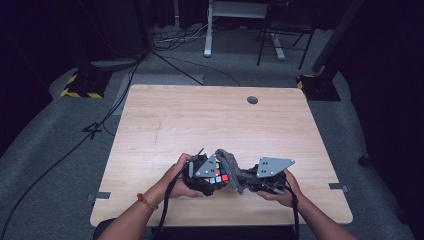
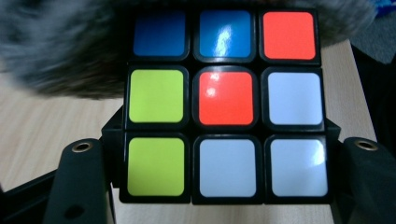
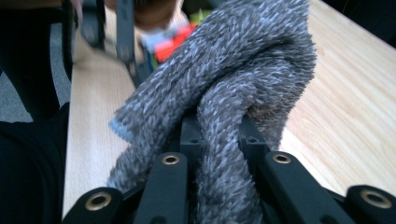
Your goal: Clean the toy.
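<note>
A: Step in hand, as judged: wiping the puzzle cube (image 1: 218, 174) with the grey cloth (image 1: 235, 170). Cube pinched between the left tongs (image 2: 224, 186), held just above the near part of the tabletop (image 1: 210, 115). Face toward the left gripper view mixed: blue, blue, red along the top row; green, red, white in the middle; green, white, white at the bottom.

B: Noted. Right tongs (image 3: 224, 154) pressed together on a bunched fold of the cloth (image 3: 233, 74); pile bulging out on both sides of the jaws. Cloth draped against the far side of the cube (image 2: 224, 100), seen as a grey blur behind its top row.

A: Advice for the wipe: keep the left grip square on opposite faces, so no layer twists under pressure. Glossy stickers, so likely slippery if squeezed off-centre.

B: Agreed. Drag the cloth across one face at a time, light pressure, loose end kept clear of the left tongs. Too much push from the right side probably levers the cube out of its pinch.

A: Rotate the cube by turning the left wrist rather than regripping. Cannot tell whether the hidden faces are already covered by cloth.

B: Check after each pass, then.
</note>
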Motion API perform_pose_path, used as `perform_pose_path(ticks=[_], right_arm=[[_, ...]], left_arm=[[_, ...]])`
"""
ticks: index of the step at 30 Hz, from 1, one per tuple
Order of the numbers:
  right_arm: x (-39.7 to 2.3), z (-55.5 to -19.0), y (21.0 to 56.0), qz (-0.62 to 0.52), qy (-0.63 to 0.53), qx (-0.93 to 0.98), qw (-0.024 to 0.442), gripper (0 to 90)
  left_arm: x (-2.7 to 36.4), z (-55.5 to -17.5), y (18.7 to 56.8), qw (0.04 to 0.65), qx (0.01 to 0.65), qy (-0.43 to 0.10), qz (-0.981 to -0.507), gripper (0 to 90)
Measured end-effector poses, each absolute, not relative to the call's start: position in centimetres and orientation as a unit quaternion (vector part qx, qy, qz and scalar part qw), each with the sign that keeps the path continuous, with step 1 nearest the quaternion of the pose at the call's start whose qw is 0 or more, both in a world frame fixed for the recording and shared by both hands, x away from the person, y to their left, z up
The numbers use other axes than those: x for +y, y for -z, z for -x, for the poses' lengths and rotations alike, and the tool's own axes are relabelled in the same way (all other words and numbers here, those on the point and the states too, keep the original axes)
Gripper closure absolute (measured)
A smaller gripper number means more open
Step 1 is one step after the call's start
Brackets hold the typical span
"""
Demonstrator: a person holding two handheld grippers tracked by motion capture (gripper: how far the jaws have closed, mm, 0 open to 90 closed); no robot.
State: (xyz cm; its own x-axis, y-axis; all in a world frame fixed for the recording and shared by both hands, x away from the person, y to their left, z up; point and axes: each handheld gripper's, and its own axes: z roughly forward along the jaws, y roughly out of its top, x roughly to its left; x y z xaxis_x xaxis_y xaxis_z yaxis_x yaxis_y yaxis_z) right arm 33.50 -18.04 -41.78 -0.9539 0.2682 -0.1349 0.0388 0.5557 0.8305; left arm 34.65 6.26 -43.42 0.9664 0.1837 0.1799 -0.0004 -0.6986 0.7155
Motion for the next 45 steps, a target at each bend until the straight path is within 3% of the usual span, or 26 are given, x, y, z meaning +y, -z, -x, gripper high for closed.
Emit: perform_pose_path(ticks=[16, 28, 38, 45], right_arm=[[-17.0, -33.0, 41.6, -0.076, -0.468, 0.871, 0.126, 77.6], [-18.9, -34.9, 42.5, -0.125, -0.445, 0.876, 0.140, 77.5], [-18.9, -35.4, 43.2, -0.128, -0.484, 0.863, 0.070, 77.4], [-19.0, -34.6, 42.5, -0.116, -0.510, 0.849, 0.070, 77.5]], left_arm=[[4.0, -34.3, 44.5, 0.362, 0.033, -0.111, -0.925, 32.9], [6.1, -34.8, 43.1, 0.406, 0.061, -0.117, -0.904, 33.3], [7.2, -34.5, 41.7, 0.463, 0.063, -0.112, -0.877, 33.2], [7.3, -34.5, 41.8, 0.474, 0.064, -0.099, -0.872, 33.0]])
